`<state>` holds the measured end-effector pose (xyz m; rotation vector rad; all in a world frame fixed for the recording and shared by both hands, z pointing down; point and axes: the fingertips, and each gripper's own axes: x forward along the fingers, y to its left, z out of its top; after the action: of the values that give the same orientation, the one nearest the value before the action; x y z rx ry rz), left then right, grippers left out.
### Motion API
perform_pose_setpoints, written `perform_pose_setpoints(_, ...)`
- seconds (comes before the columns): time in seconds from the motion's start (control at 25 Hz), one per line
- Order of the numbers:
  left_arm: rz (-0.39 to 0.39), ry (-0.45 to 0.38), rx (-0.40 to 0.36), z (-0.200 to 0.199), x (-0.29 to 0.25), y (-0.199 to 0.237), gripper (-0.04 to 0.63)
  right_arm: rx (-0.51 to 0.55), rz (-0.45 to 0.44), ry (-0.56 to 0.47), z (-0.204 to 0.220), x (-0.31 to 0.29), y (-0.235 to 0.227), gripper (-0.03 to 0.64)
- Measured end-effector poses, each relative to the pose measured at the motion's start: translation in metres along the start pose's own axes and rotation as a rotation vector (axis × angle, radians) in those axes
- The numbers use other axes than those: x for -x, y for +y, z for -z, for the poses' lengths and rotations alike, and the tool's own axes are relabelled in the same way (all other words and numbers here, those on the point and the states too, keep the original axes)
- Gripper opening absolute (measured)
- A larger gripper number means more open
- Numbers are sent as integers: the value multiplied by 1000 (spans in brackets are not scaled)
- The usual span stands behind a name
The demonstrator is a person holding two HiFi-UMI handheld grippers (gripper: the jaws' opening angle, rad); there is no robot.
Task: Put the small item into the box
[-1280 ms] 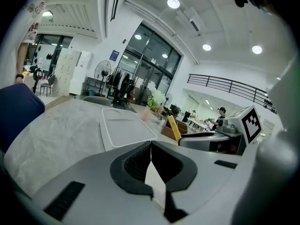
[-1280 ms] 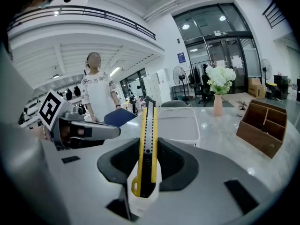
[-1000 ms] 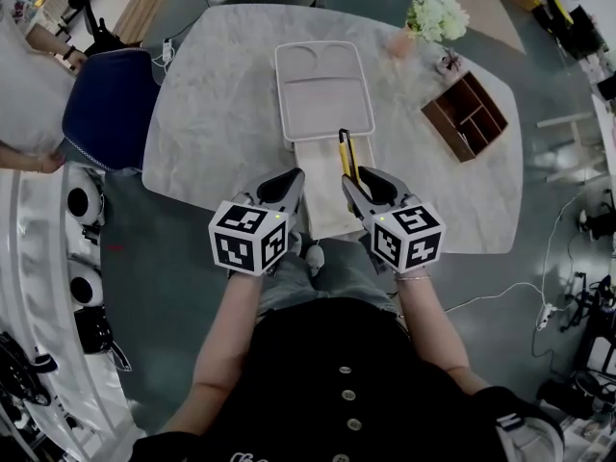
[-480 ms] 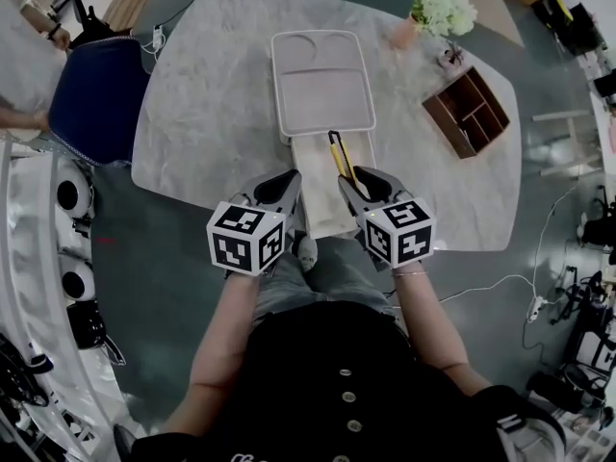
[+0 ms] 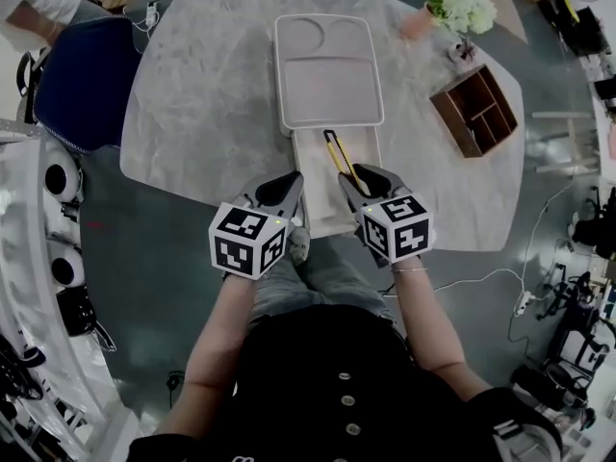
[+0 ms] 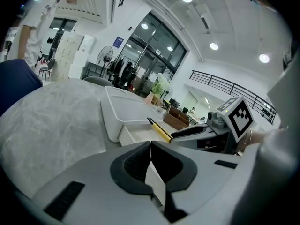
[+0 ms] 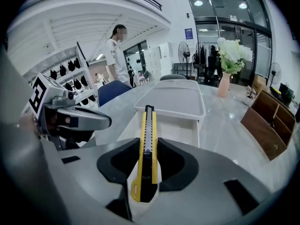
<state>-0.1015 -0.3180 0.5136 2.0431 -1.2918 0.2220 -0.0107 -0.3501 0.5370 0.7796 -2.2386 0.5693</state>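
The right gripper (image 7: 149, 146) has its jaws closed on a yellow utility knife (image 7: 148, 125), gripping it near its rear end, so that the handle runs straight out between them and the black tip points away from the person. In the head view the knife reaches out over the near half of an open white box (image 5: 313, 176), which stands on the marble counter (image 5: 202, 114) at the edge nearest the person. Whether the knife touches the box I cannot tell. A white tray (image 5: 327, 70) lies just beyond the box, with its near edge over the box's far rim. The left gripper (image 6: 151, 146) has its jaws pressed together with nothing between them. It is held just beside the box's left side, close to the right gripper and level with it. Farther right on the counter stands a brown wooden organiser (image 5: 476, 112) with several compartments, and beyond it a vase of white flowers (image 5: 462, 3). A blue chair (image 5: 82, 80) stands at the counter's left end, and a person in a white top (image 7: 115, 55) stands in the background.
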Motion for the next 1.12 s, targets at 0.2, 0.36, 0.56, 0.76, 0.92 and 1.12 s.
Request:
perform_pose_setpoints(0.2, -9, 19, 16, 10, -5, 11, 18, 35, 5, 57, 5, -15, -1, 120)
perform_pose_setpoints(0.36, -20, 33, 28, 17, -9, 23, 18, 69, 9, 99, 8, -25, -1, 120)
perform_pose_setpoints(0.56, -19, 29, 54, 19, -11, 28, 18, 77, 9, 151, 19, -38, -3, 120)
perform_pose_setpoints(0.76, -13, 29, 67, 22, -16, 29, 18, 126, 16, 205, 29, -45, -3, 120)
perform_pose_setpoints(0.92, -8, 38, 70, 25, -19, 27, 18, 157, 12, 228, 33, -50, -1, 120)
perform_pose_setpoints(1.12, -10, 40, 88, 28, -20, 29, 18, 182, 6, 269, 33, -58, 4, 120)
